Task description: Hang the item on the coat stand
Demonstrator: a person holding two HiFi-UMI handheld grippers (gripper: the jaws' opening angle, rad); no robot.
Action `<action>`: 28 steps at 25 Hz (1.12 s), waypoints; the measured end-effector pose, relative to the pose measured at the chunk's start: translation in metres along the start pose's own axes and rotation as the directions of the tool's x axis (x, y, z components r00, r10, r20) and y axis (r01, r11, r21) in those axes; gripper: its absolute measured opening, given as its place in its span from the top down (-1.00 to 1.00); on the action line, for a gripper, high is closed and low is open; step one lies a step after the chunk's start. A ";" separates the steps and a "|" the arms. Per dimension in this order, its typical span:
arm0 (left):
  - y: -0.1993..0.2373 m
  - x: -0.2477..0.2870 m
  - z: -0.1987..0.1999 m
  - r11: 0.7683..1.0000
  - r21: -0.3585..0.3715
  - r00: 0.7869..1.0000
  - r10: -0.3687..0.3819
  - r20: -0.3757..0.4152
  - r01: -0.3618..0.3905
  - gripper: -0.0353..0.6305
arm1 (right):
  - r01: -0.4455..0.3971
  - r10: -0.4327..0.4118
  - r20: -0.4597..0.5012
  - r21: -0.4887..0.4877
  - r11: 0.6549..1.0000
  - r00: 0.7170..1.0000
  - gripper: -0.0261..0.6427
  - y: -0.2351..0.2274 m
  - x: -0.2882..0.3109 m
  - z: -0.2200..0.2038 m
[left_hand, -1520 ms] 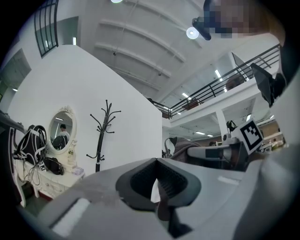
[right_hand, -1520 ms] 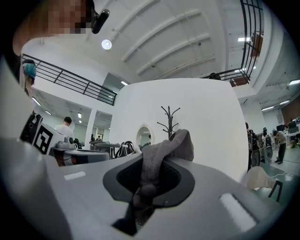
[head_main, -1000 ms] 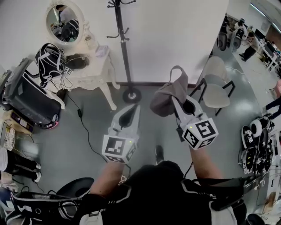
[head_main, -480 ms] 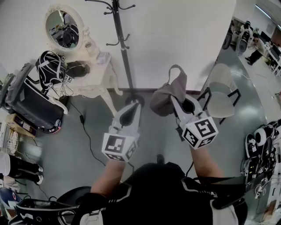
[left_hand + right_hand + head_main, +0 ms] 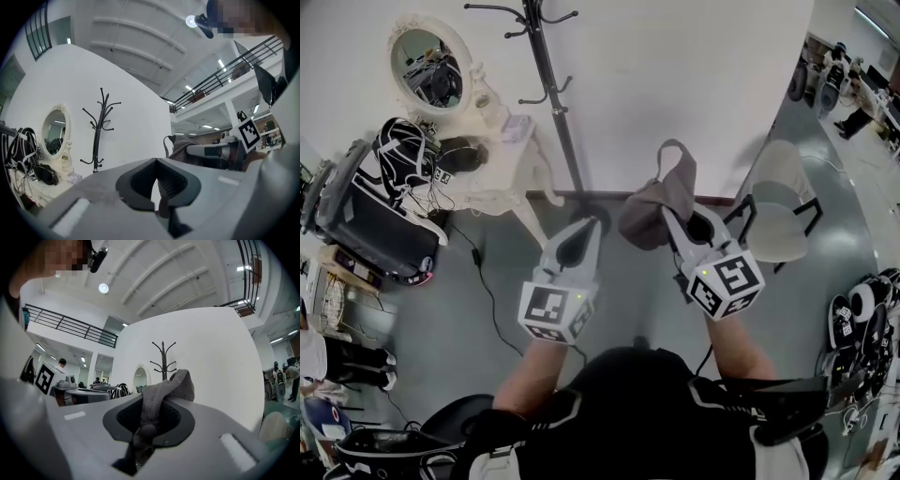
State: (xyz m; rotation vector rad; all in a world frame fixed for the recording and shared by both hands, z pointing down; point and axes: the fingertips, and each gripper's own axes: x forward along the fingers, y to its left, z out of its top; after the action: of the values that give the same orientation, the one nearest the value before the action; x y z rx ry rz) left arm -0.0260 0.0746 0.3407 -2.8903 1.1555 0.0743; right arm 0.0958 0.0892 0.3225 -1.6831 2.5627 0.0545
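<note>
Most of the background is a white wall (image 5: 694, 84), and the black coat stand (image 5: 551, 117) rises against it, well ahead of both grippers. Left of the stand sits a white worktop (image 5: 502, 183) with an oval mirror (image 5: 427, 70); right of the stand, further off, is a pale chair (image 5: 773, 225). The left gripper (image 5: 584, 230) is nearer the stand, its fingers brought together with nothing between them. The right gripper (image 5: 673, 217), further right of the stand, has its fingers clamped on a bunched grey cloth item (image 5: 654, 202), which droops over the fingertips with a loop (image 5: 684, 169) standing up from it. The item is well short of the stand's hooks (image 5: 532, 11) and not yet hung. The likely trouble: the grip sits on a soft bunch rather than on the loop, so the loop may flop or twist and miss a hook, or the cloth may slide off a hook if let go too soon; a push against the thin pole could also rock the stand. In the head view the stand's foot is hidden behind the left gripper and its top is cut by the frame edge. Whether the item is a cap, a bag or something else cannot be made out.
</note>
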 end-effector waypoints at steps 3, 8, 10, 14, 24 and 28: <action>-0.001 0.019 0.003 1.000 -0.009 1.000 0.001 0.007 -0.001 0.81 | -0.009 0.009 0.005 0.009 1.000 1.000 0.77 -0.016 0.008 0.000; -0.004 0.044 0.002 1.000 -0.014 1.000 0.011 0.002 -0.011 0.81 | -0.035 0.035 0.008 0.009 0.999 0.999 0.77 -0.037 0.017 0.001; -0.004 0.053 0.001 1.000 -0.014 1.000 0.020 0.000 -0.020 0.81 | -0.044 0.044 0.014 0.008 0.999 0.999 0.77 -0.046 0.020 0.002; -0.003 0.069 0.001 0.999 -0.006 0.999 0.037 -0.007 -0.038 0.81 | -0.056 0.056 0.012 0.011 0.998 0.998 0.77 -0.064 0.029 0.000; 0.022 0.094 0.005 0.998 -0.007 0.998 0.058 -0.006 -0.058 0.81 | -0.070 0.070 0.006 0.027 0.997 0.998 0.77 -0.079 0.061 -0.006; 0.041 0.100 0.004 0.998 -0.019 0.998 0.056 0.001 -0.056 0.81 | -0.057 0.057 0.000 0.021 0.998 0.998 0.77 -0.081 0.079 -0.009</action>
State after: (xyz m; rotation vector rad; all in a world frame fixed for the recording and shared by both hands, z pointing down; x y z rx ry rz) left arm 0.0183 -0.0241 0.3313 -2.8734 1.2419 0.0897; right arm 0.1386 -0.0160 0.3261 -1.6033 2.6027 0.0304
